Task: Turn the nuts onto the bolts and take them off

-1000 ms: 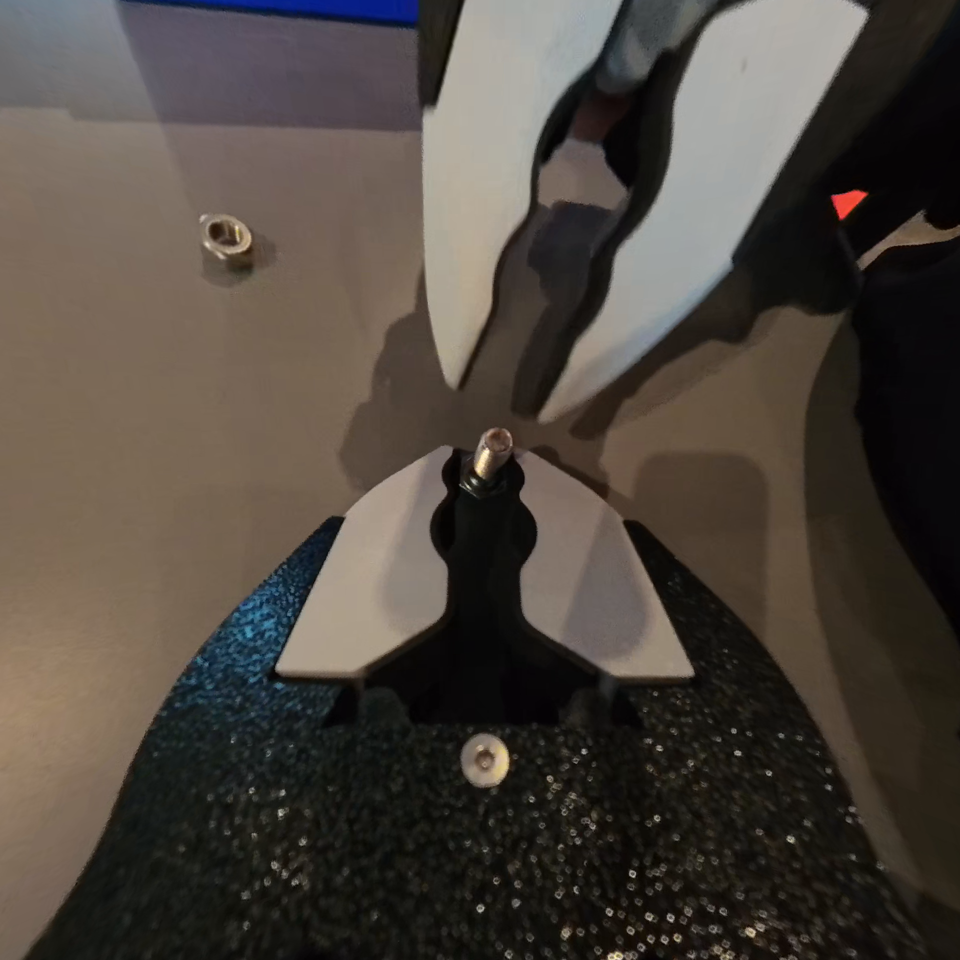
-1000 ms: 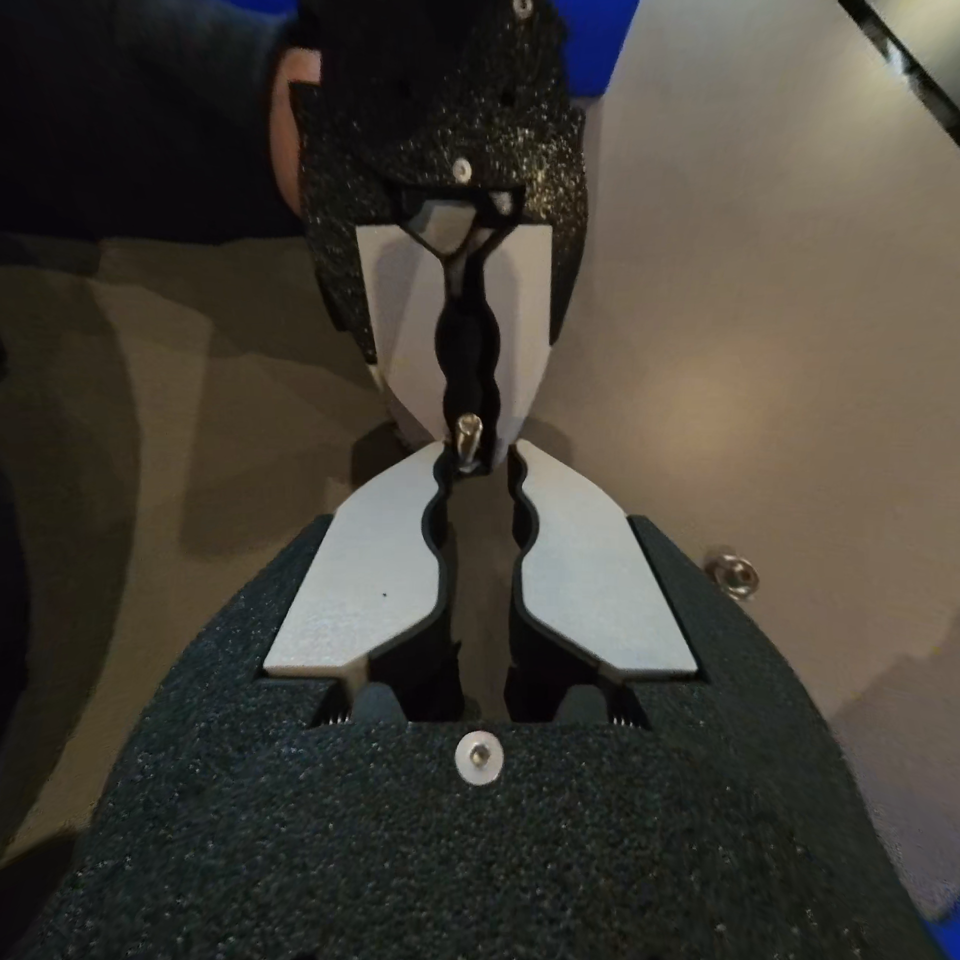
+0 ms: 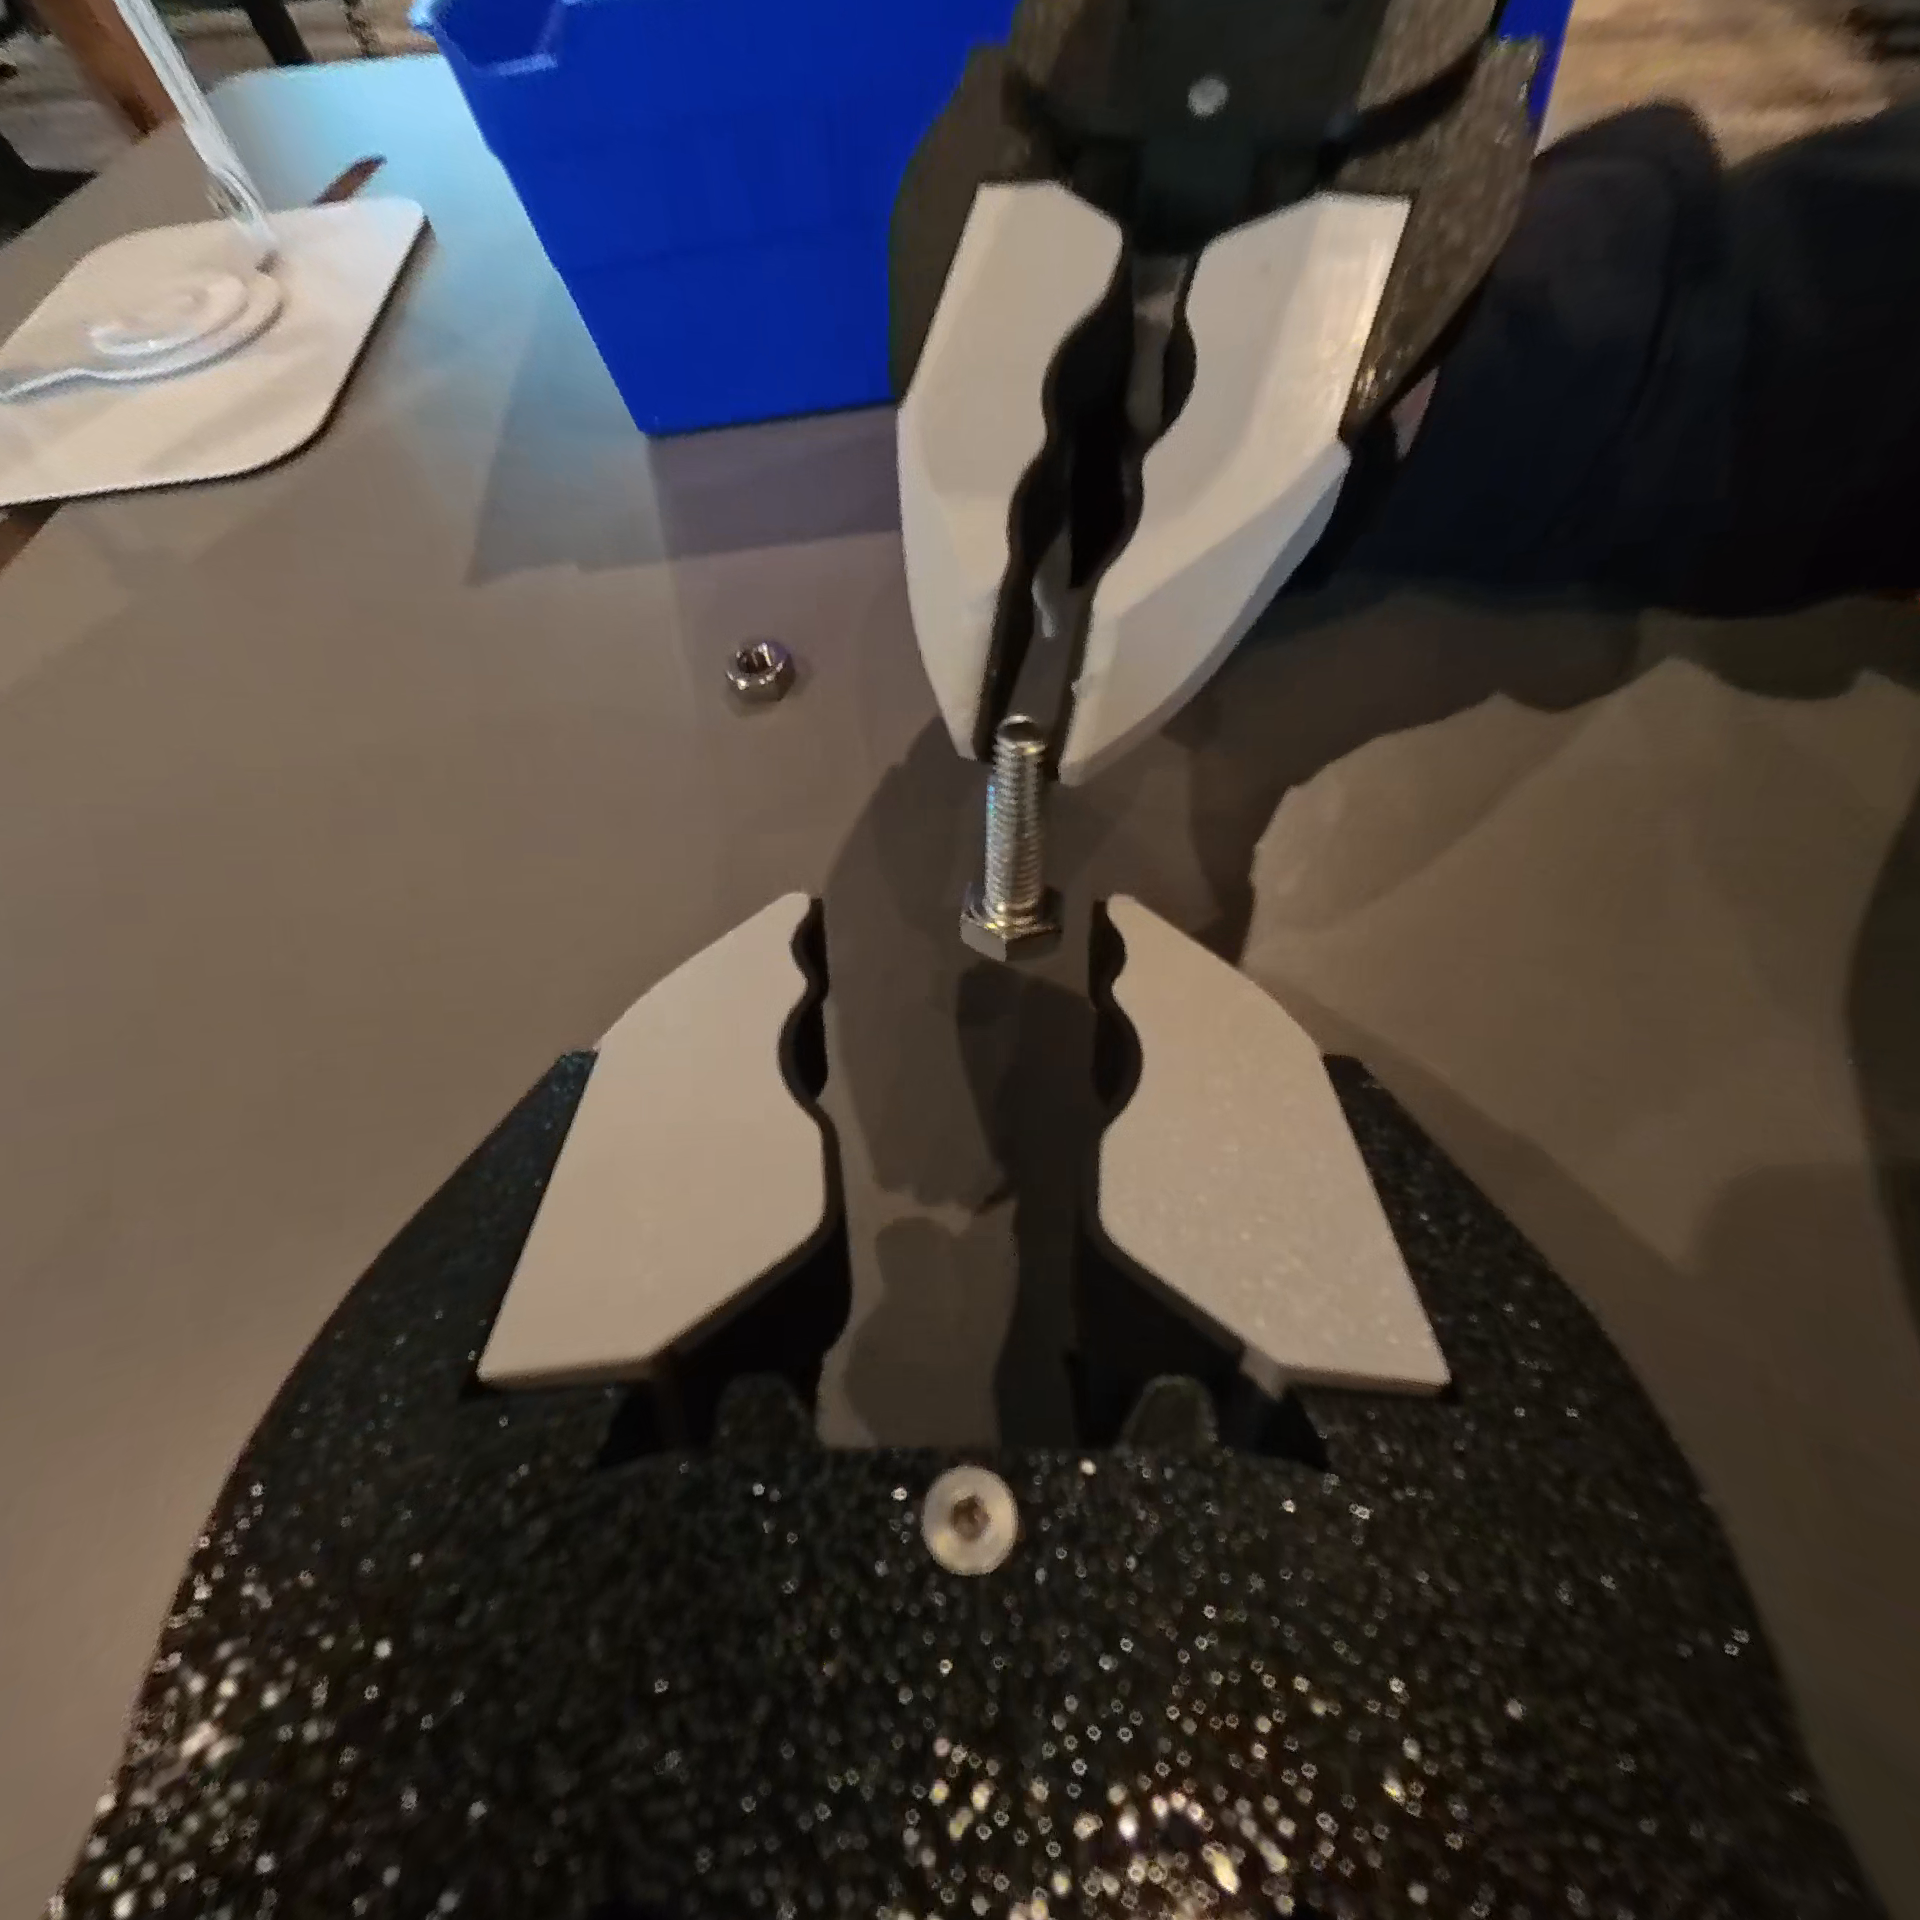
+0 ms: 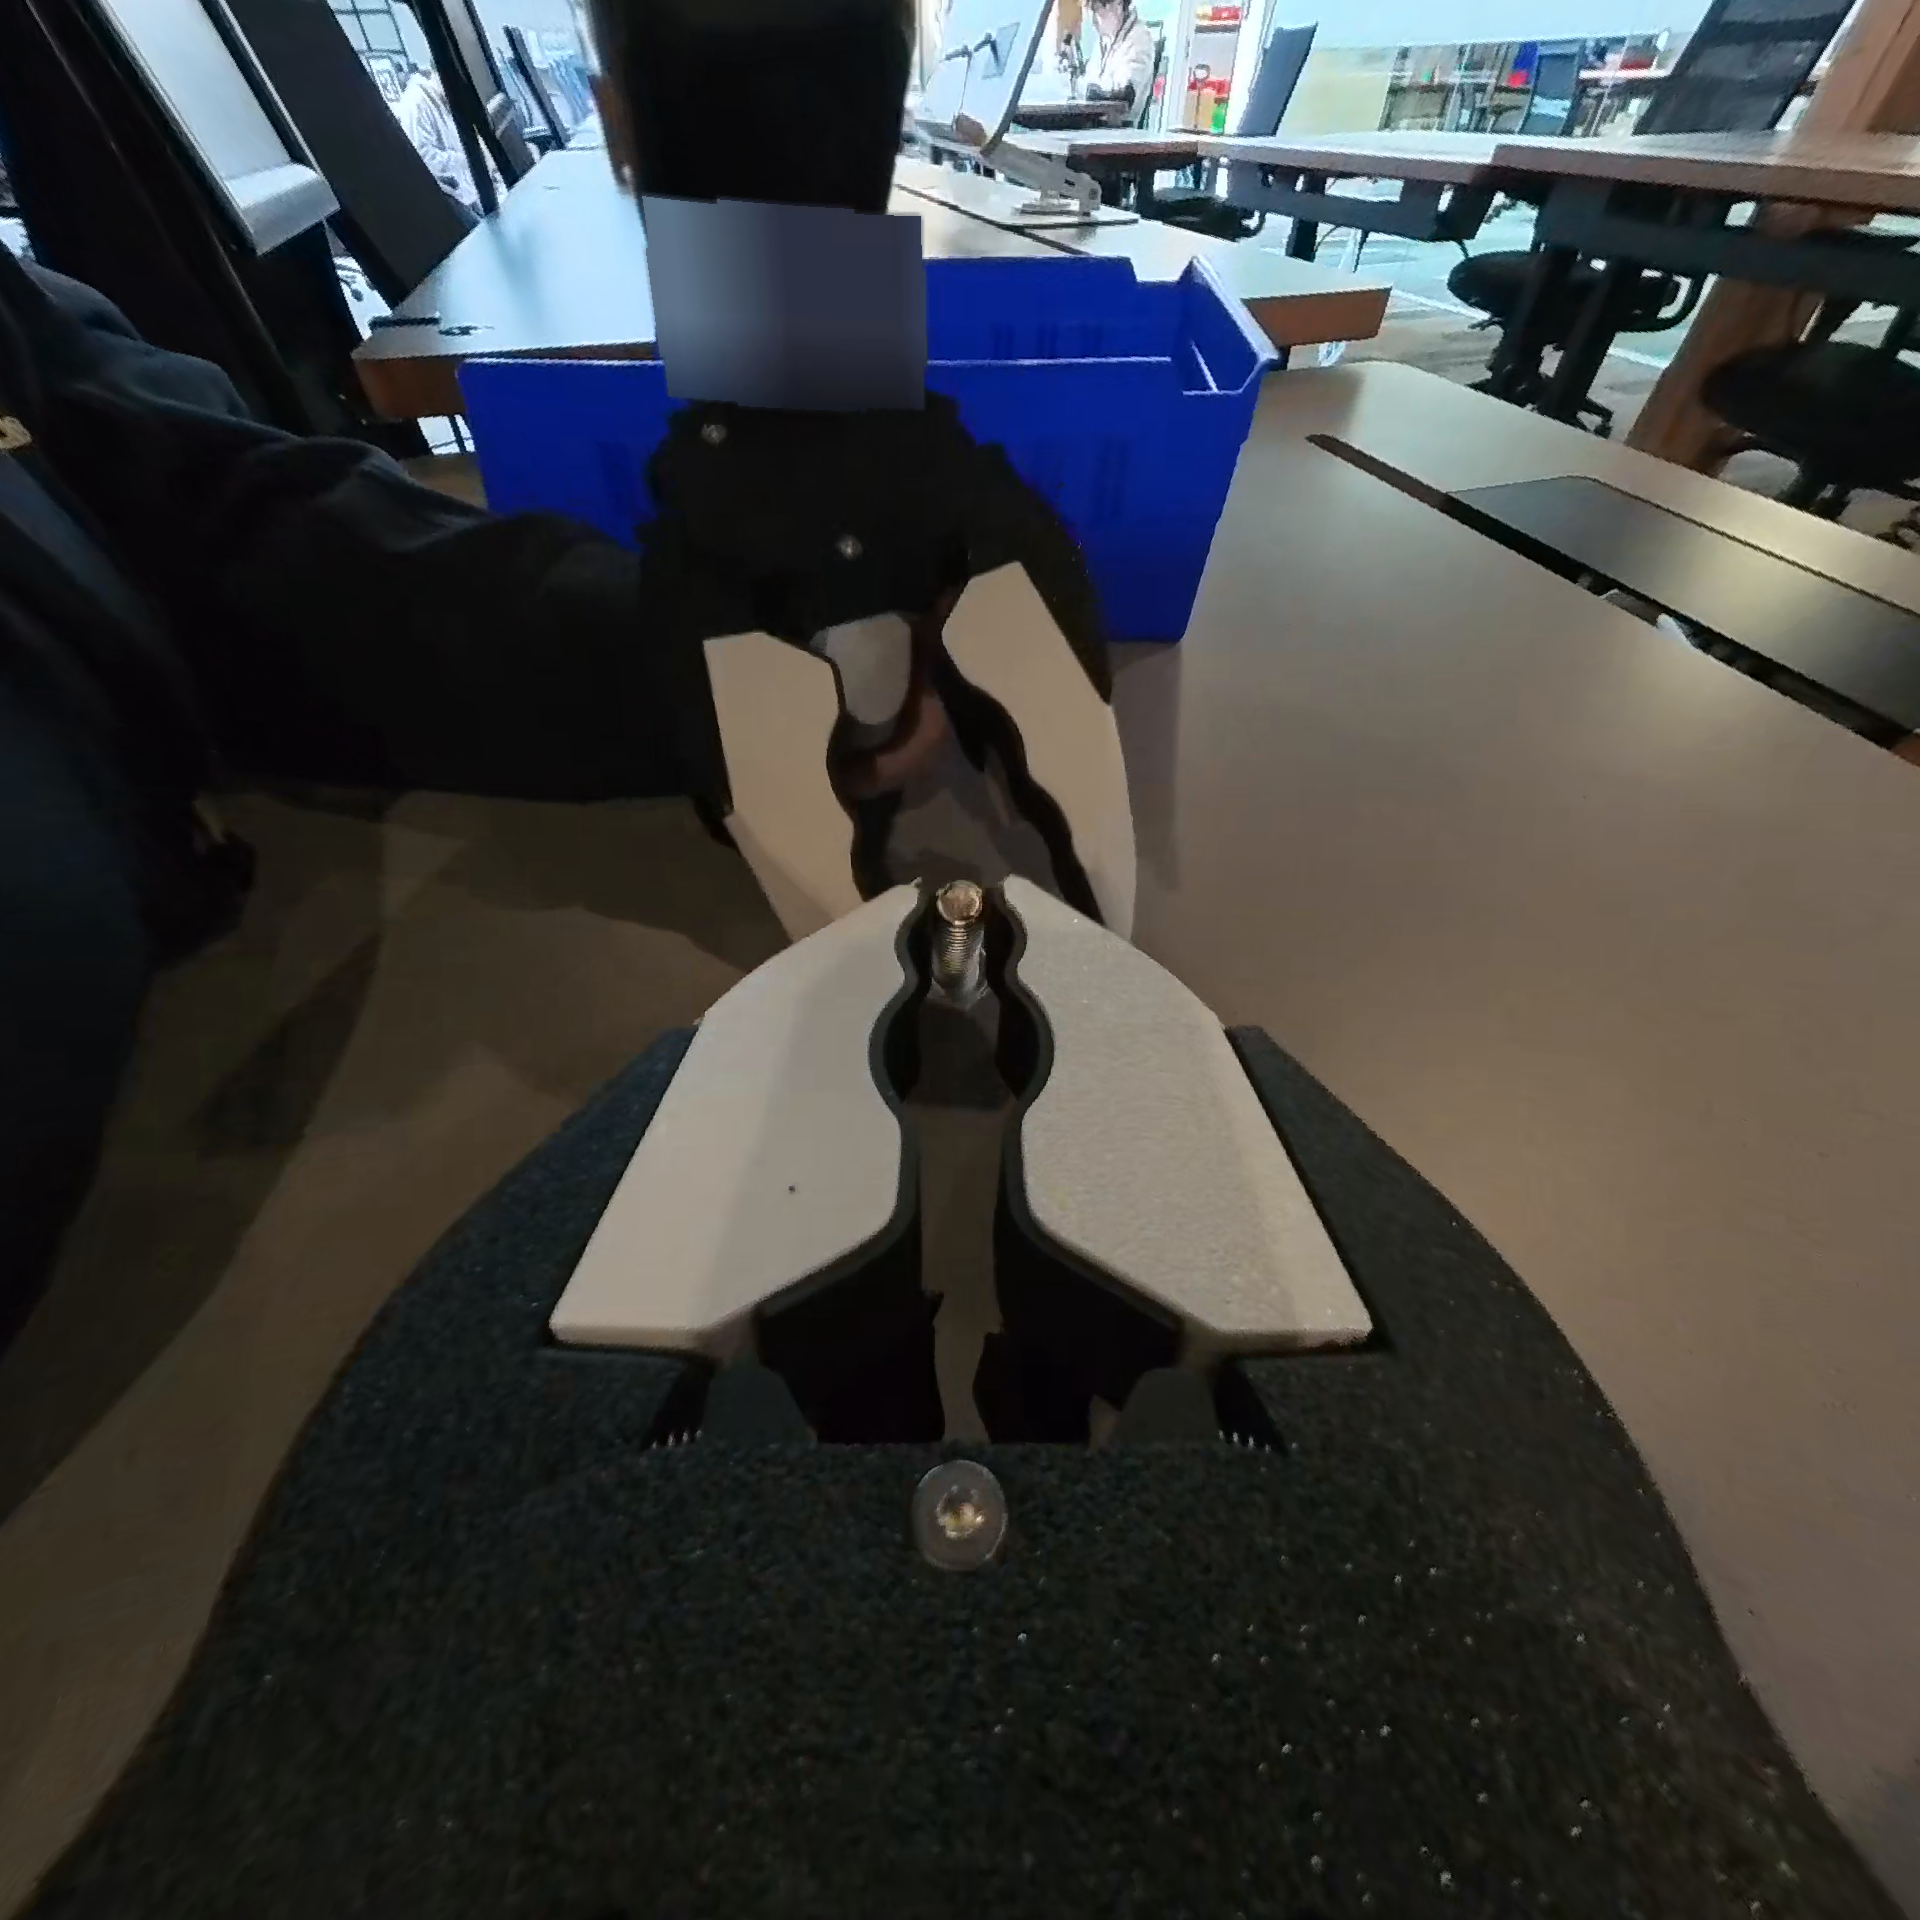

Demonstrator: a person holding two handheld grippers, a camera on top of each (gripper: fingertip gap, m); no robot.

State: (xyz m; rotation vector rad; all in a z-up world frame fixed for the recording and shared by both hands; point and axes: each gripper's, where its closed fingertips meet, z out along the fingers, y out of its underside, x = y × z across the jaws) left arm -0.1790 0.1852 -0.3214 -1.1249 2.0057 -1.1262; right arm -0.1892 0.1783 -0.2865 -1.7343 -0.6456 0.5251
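— What was hidden at the right gripper's tips?
— The threaded steel bolt's hex head, in shadow below them.
— And behind?
— The blue plastic bin, cut off by the top edge.

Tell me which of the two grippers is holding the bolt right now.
The right gripper: its fingertips are shut on the threaded tip of the bolt. The left gripper is open, its fingers on either side of the hex head without touching.
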